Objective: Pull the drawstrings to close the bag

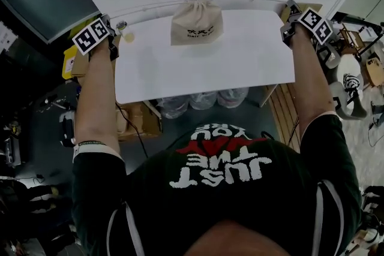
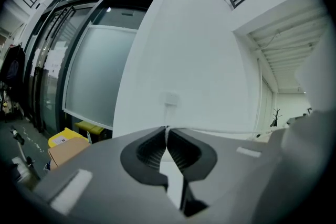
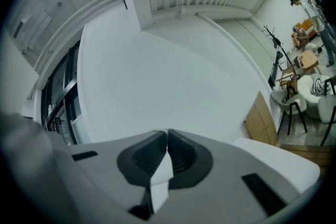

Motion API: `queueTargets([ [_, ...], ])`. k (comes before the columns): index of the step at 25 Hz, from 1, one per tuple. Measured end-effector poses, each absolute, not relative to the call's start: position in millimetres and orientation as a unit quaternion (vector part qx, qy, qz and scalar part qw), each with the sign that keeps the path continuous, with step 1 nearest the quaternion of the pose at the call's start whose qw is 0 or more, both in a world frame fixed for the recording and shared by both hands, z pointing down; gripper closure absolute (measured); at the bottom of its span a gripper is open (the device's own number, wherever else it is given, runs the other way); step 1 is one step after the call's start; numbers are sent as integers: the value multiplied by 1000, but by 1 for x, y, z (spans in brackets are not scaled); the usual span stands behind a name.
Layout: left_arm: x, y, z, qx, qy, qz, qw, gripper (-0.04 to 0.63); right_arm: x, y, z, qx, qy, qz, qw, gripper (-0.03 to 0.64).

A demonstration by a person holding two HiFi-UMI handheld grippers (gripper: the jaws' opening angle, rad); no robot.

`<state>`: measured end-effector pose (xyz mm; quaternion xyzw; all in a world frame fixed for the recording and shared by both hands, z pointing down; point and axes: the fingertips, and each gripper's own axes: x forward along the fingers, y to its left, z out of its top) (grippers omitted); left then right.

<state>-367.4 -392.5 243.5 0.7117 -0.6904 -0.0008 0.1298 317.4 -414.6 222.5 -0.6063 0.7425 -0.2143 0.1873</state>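
Beige cloth drawstring bag (image 1: 197,22) is sitting at the far middle of the white tabletop (image 1: 240,75), well apart from both tools. Left gripper (image 2: 167,136) and right gripper (image 3: 167,139) are hovering near the table's far corners, each with its jaws pressed together on nothing. Pulling is not yet beginning, I judge. Next, each gripper is needing to open and reach a drawstring, too small to make out.

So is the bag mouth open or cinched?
Looks cinched: the bag stands upright on the table, its top gathered into a narrow neck.

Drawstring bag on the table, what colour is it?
Beige bag with dark print; best in head view.
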Motion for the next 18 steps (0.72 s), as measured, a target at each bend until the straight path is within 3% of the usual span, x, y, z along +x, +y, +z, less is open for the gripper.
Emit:
queueTargets([
  [18, -341, -480, 308, 718, -675, 42, 166, 583, 329, -484, 280, -615, 737, -241, 147, 606],
])
